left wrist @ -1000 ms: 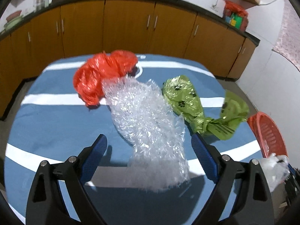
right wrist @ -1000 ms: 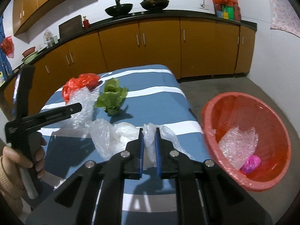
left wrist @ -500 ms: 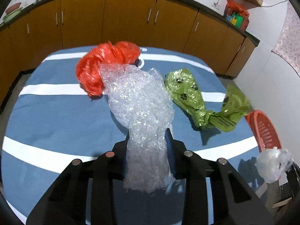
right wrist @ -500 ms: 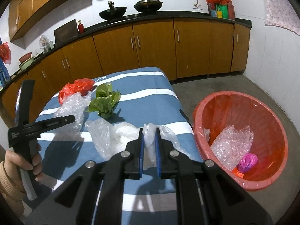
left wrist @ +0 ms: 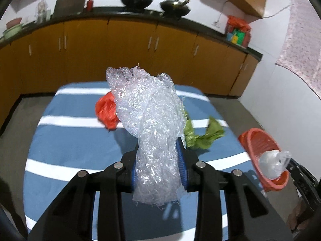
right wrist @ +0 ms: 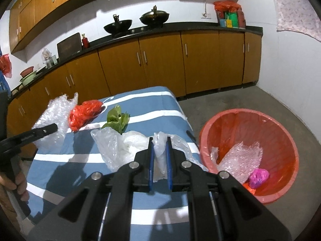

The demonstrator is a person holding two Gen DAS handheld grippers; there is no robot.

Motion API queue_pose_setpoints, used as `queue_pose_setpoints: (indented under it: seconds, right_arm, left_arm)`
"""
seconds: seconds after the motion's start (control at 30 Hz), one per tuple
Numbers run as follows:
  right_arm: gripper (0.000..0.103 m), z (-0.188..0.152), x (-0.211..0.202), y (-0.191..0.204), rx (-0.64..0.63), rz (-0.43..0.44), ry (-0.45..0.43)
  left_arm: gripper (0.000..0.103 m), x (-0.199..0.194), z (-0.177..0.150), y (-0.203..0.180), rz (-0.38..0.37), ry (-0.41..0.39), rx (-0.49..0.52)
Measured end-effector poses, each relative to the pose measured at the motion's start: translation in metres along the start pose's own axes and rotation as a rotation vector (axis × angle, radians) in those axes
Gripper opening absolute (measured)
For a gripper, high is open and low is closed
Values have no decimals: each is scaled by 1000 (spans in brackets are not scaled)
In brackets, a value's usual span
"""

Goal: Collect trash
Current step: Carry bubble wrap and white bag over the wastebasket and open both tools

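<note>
So the thing everything hinged on was where the red basket sat: in the right wrist view it was on the floor at the lower right of the frame, just beside the right edge of the blue striped surface, and right next to the right tongs. In the left wrist view the same basket was way off at the right edge of the frame, well apart from the left tongs, so my read was that the right hand was clearly the nearer one for a drop. The right tongs were clamped nearly together on a thin clear plastic bag, which trailed off to the left and looked lifted off the surface (hard to be sure how far). The left tongs were pinched narrow around the bubble wrap, gripping its lower neck, with the long axis standing up toward the top of the frame and the wide crumpled end flaring out above the pads. It hung over the middle of the surface. Still lying there behind it were the red bag and the green bag, neither touched. The basket already had some bubble wrap and a pink wad in it.
</note>
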State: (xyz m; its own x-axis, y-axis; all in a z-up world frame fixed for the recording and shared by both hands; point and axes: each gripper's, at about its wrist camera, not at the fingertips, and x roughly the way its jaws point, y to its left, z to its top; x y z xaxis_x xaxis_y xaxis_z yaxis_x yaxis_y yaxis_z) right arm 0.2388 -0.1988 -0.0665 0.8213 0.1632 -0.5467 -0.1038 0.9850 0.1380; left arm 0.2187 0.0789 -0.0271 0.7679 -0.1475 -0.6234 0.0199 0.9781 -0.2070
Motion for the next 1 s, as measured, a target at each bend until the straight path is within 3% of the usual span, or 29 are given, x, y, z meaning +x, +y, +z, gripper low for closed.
queue_pose_setpoints:
  seconds: [0.33, 1.0]
  right_arm:
    - [12, 8, -24, -35, 40, -91, -53]
    - [12, 10, -46, -139, 196, -290, -110]
  left_arm:
    - [33, -15, 7, -55, -104, -44, 98]
    - [33, 10, -15, -176, -327, -15, 292]
